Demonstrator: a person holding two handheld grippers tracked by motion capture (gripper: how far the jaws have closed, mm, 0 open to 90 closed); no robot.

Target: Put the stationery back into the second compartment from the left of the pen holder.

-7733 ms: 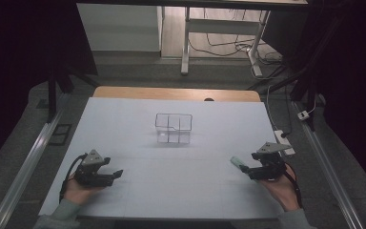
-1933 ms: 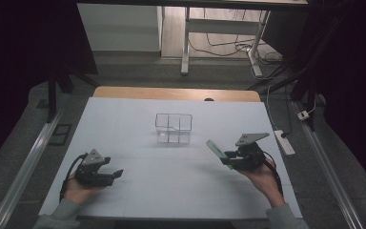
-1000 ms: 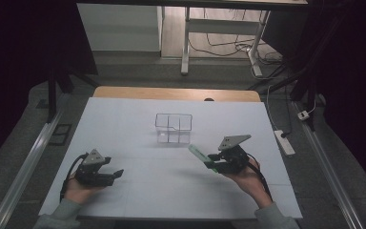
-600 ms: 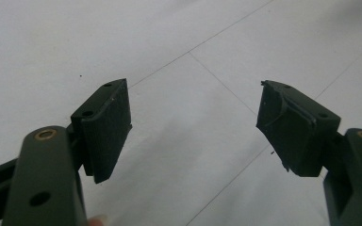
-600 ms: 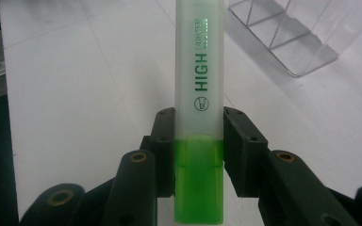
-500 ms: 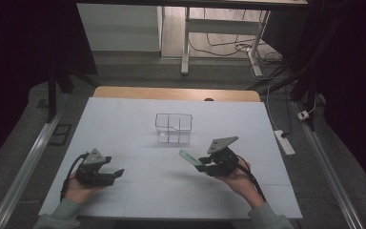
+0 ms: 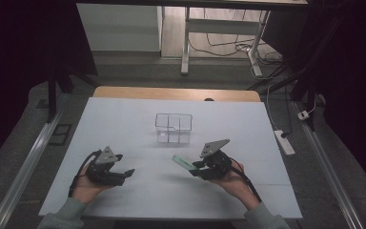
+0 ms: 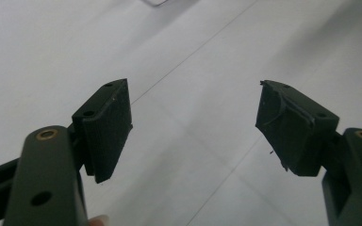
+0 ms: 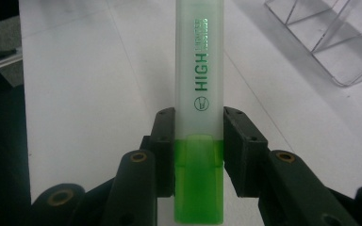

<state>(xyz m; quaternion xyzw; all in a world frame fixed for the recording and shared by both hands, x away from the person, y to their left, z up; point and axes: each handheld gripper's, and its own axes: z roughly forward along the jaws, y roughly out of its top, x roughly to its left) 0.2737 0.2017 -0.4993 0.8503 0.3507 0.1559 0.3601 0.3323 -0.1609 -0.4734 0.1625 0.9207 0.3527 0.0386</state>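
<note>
Since the earlier frames my right gripper [image 7: 194,168] has carried the highlighter [image 7: 183,162] in from the right side of the table [image 7: 124,119] toward the middle, and my left gripper [image 7: 124,172] has lifted a little at the near left. My right jaws are clamped on the highlighter's sides, just where the translucent frosted cap meets the bright green body [image 9: 199,188]. Its long axis runs straight out along my jaws, cap end leading, so in the high view it points left and slightly far, held just above the white tabletop and near of the clear organizer [image 7: 173,128]. Green lettering along the cap reads "HIGH" [image 9: 201,70], with smaller print beside it (too fine for me to read) and a small bulb-like mark beneath. The barrel is flat-sided and rectangular, smooth plastic. The organizer is a transparent box split into compartments by thin walls. My left jaws stand wide apart with nothing between the black pads [image 8: 107,127].
</note>
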